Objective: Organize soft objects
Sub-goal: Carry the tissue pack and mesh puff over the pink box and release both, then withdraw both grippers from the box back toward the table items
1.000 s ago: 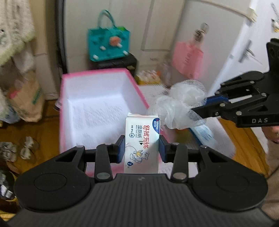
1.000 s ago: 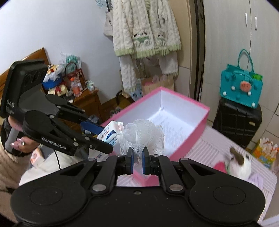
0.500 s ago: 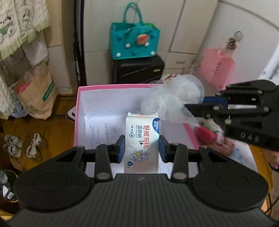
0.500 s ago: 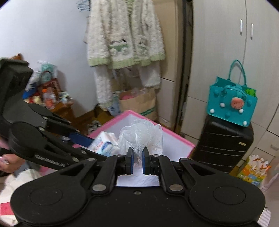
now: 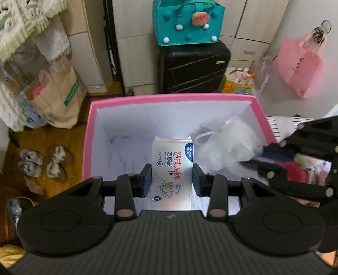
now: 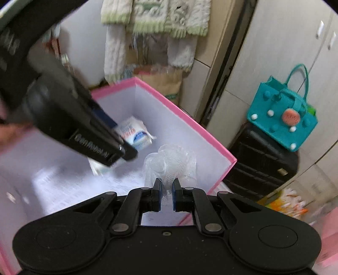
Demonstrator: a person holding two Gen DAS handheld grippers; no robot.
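Note:
My left gripper (image 5: 172, 177) is shut on a white pack of wet wipes (image 5: 172, 169) with red and blue print, held inside the open pink box (image 5: 169, 97). My right gripper (image 6: 166, 188) is shut on a white mesh bath puff (image 6: 171, 162), also down inside the pink box (image 6: 183, 115). In the left wrist view the bath puff (image 5: 228, 148) hangs to the right of the wipes, with the right gripper (image 5: 260, 157) coming in from the right edge. In the right wrist view the left gripper (image 6: 121, 140) crosses from the upper left, holding the wipes pack (image 6: 135, 132).
Behind the box stand a black suitcase (image 5: 193, 67) with a teal felt bag (image 5: 188, 21) on top, a brown paper bag (image 5: 57, 95) and small slippers (image 5: 42, 162) on the wooden floor. A pink bag (image 5: 300, 65) hangs at the right. Knitted clothes (image 6: 156, 17) hang above.
Both grippers have come forward and down, from in front of and above the pink box to inside its walls, each still carrying its object. The box now fills more of both views.

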